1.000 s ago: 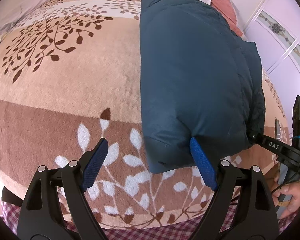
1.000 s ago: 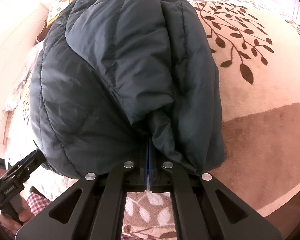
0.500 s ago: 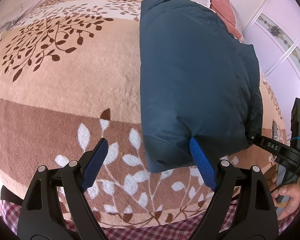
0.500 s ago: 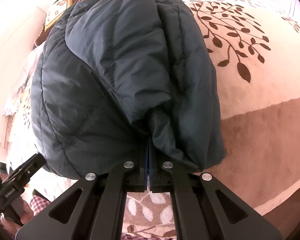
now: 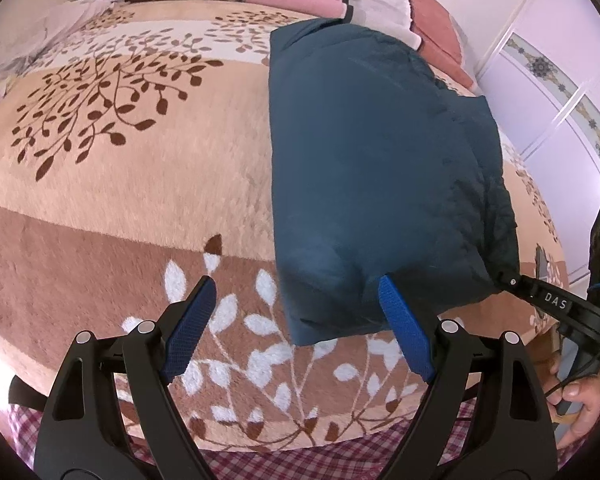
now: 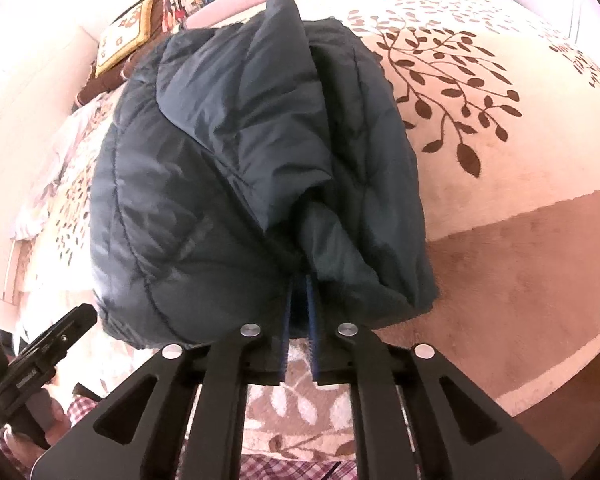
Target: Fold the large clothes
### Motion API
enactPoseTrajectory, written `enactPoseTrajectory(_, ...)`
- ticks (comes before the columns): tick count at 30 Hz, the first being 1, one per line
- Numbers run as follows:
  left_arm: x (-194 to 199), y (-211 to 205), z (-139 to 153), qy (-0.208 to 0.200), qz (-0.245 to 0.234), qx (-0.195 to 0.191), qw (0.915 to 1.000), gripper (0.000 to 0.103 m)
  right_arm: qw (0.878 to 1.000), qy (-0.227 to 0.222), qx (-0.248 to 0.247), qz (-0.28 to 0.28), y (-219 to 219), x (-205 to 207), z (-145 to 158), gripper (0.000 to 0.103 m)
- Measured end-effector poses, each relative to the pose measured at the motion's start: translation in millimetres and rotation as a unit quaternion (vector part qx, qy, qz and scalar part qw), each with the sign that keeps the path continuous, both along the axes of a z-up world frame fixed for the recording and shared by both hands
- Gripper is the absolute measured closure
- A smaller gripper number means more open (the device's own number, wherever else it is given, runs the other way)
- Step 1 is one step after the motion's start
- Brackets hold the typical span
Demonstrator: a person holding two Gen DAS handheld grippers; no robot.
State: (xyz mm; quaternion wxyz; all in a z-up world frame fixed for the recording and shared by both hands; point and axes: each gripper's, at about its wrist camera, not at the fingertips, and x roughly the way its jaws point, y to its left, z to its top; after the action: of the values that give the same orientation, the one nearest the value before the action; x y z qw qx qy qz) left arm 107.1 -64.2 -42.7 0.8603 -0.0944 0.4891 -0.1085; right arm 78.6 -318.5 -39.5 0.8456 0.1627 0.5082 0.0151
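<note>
The dark blue padded jacket [image 5: 380, 184] lies folded into a thick rectangle on the blanket [image 5: 139, 200], ahead of both grippers. The step in hand seems to be the letting go after a fold.

The right gripper [image 6: 300, 320] sits at the near edge of the jacket. Its jaws are opening; a narrow gap shows between the blue pads, and the hem of the jacket sits at their tips. If the pads press the cloth at this moment, I cannot tell for sure; they look just parted from it.

The left gripper [image 5: 295, 320] is spread wide and holds nothing. The near left corner of the jacket lies ahead between its fingers, and the right pad stands in front of the hem.

The next move probably calls for drawing the right gripper back without dragging the hem, so the fold does not spring open.

The jacket is quilted and puffy, with smooth, slightly shiny fabric and stitched seams. The blanket is plush, beige and brown, with a leaf pattern.
</note>
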Motion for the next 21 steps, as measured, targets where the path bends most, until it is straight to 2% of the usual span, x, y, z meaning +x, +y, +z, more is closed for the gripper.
enactPoseTrajectory(5,-5,-3,6,-0.011,-0.008,0.008,0.9999,0.020,1.000,-0.014,0.005,0.004,1,-7,8,0.075)
enactPoseTrajectory(21,-14,-6,13,-0.023,-0.022,0.008,0.9995,0.019,0.999,-0.045,-0.001,-0.016,-17,-23,28,0.055)
